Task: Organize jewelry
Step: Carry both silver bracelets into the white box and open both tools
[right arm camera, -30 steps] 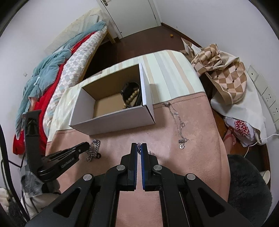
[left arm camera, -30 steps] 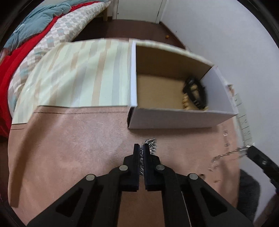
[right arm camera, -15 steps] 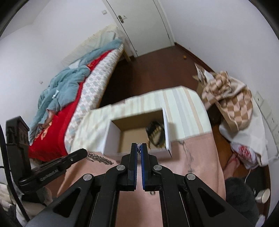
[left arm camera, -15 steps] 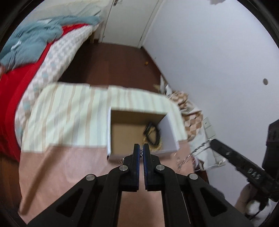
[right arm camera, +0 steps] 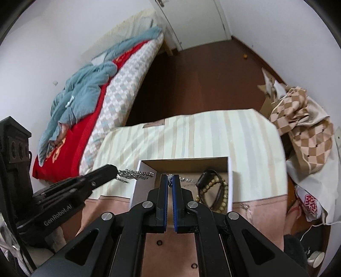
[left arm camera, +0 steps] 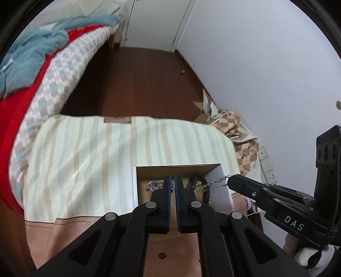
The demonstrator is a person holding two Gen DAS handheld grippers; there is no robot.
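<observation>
Both tools are clamped on jewelry above the white box (right arm camera: 181, 164): the left tool (left arm camera: 172, 183) pinches a chunky silver chain (right arm camera: 136, 175) that hangs over the box's left wall, and the right tool (right arm camera: 169, 182) pinches a thin silver necklace (left arm camera: 215, 182) that trails past the right wall. Inside the box lie a wooden bead bracelet (right arm camera: 215, 187) and a dark band (right arm camera: 204, 176). Under the box, the surface wears a pink cloth (right arm camera: 262, 211), then a striped cloth (right arm camera: 202, 136). Beyond are dark floorboards (right arm camera: 191, 74), a bed with a red blanket (right arm camera: 89, 127) on the left, a checked bag (right arm camera: 302, 127) on the right and a white door (right arm camera: 191, 19) farthest off
</observation>
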